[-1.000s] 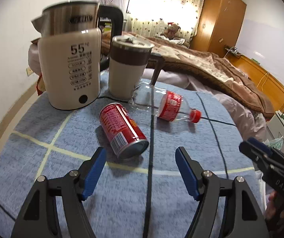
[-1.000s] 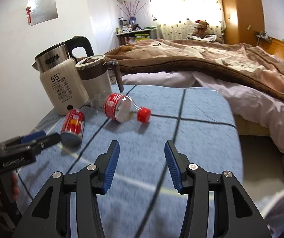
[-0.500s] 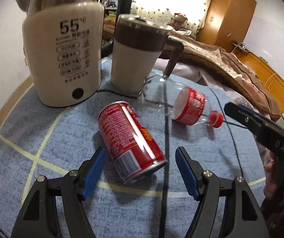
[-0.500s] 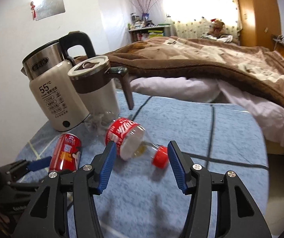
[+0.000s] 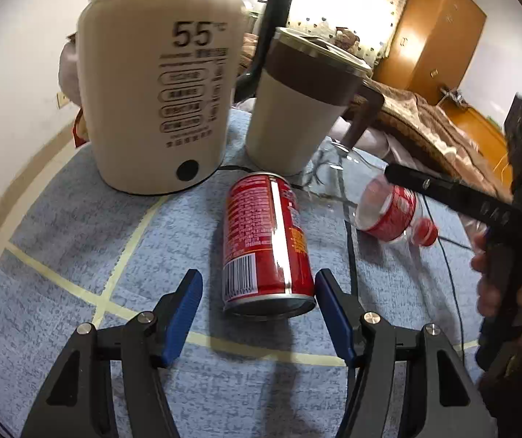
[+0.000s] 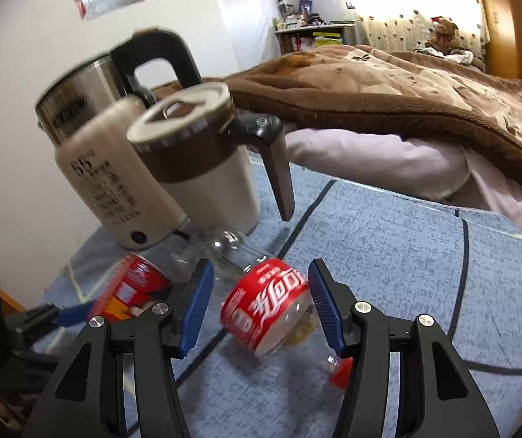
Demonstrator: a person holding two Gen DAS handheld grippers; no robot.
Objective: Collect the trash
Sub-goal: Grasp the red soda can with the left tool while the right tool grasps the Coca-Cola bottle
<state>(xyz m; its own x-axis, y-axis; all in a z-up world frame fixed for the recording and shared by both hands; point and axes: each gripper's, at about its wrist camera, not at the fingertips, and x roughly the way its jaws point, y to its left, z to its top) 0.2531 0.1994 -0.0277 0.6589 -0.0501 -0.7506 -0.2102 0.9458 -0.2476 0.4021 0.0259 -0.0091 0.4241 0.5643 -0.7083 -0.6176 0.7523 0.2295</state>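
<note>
Here the left gripper (image 5: 259, 292) is spread wide, its blue pads on either side of the near end of a red can (image 5: 265, 241) that lies on its side on the blue tablecloth (image 5: 60, 255); the right pad sits just beside the can's rim, the left pad a little apart. The right gripper (image 6: 257, 299) is also spread, its pads flanking a clear plastic bottle (image 6: 271, 310) with a red label, lying on its side with its red cap toward the camera. Neither gripper is pinching anything.

Just behind the can stand a cream electric kettle (image 5: 158, 102) marked 55 and a cream and brown lidded mug (image 5: 297, 109) with a dark handle; the bottle's clear base lies against the mug's foot. A thin black cable (image 5: 235, 169) runs between kettle and can.

Open cloth extends to the right of the bottle, toward a bed with a brown blanket (image 6: 406, 87). From the left wrist view, the right gripper reaches in from the right, level over the bottle, held by a hand (image 5: 494, 277).
</note>
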